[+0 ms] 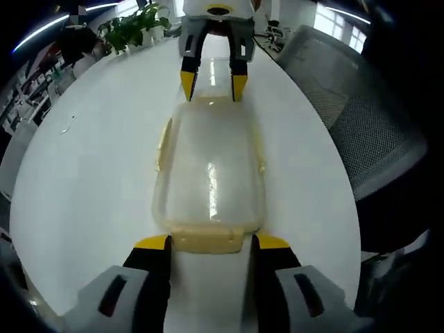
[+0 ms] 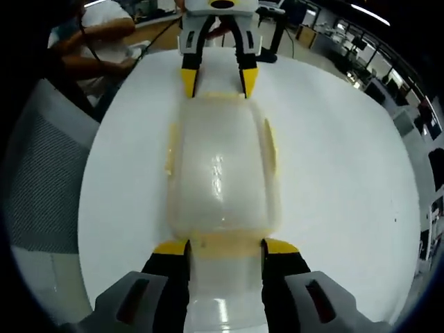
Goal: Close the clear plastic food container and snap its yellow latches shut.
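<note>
1. Two grippers face each other across my white table (image 1: 83, 173), with the clear container (image 1: 210, 173) lying lengthwise between them, lid down.
2. In the left gripper view my left gripper (image 1: 211, 243) sits at 6 o'clock, jaws spread, straddling the near yellow end latch (image 1: 207, 239).
3. My right gripper (image 2: 225, 248) likewise stands open around its near end latch (image 2: 223, 244).
4. Yellow side latches (image 2: 270, 147) run along the container's long edges.
5. A mesh chair (image 1: 361, 125) stands at 3 o'clock, plants (image 1: 135, 28) at 11.
</note>
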`<state>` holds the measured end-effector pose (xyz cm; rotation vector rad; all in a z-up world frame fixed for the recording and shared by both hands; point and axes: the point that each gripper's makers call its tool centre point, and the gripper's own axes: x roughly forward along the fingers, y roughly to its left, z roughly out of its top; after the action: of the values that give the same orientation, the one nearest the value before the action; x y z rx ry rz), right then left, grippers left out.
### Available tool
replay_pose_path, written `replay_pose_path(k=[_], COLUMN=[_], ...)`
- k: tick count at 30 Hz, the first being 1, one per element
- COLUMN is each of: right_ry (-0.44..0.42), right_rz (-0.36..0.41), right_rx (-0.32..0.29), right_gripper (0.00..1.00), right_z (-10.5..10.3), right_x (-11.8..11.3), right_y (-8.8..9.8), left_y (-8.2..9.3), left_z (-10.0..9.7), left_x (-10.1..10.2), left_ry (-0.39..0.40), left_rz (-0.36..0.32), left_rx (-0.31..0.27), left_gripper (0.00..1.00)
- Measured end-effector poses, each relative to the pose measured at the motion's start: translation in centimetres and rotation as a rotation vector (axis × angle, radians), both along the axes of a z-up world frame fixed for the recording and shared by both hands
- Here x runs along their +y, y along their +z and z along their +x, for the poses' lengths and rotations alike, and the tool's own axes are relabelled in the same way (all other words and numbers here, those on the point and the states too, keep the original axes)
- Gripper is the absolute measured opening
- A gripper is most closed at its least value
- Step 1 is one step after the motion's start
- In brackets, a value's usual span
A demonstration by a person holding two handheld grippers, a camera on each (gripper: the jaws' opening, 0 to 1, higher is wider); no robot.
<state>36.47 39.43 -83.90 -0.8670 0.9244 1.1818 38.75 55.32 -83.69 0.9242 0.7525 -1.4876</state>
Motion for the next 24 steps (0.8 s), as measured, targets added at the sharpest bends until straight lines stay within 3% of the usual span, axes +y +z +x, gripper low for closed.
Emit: replay_pose_path(k=[6,22,24], right_ry=[0.041,0.049,0.05], right_rz=[-0.021,-0.101,-0.099], right_rx=[0.01,0.024,0.034], right_gripper=[0.4,0.39,0.39], right_z=[-0.1,0.0,-0.11], right_x=[0.06,-0.06,-0.1], right_y=[-0.15,-0.27,-0.17], left_y=[-0.08,-0.07,-0.01], left_z=[-0.28,-0.2,-0.67], left_x=[-0.11,-0.06,-0.02], left_ry=[-0.005,0.016,0.038], left_rz=[0.003,0.023,0.03], left_rx=[0.021,0.027,0.059], left_gripper=[0.39,0.38,0.38])
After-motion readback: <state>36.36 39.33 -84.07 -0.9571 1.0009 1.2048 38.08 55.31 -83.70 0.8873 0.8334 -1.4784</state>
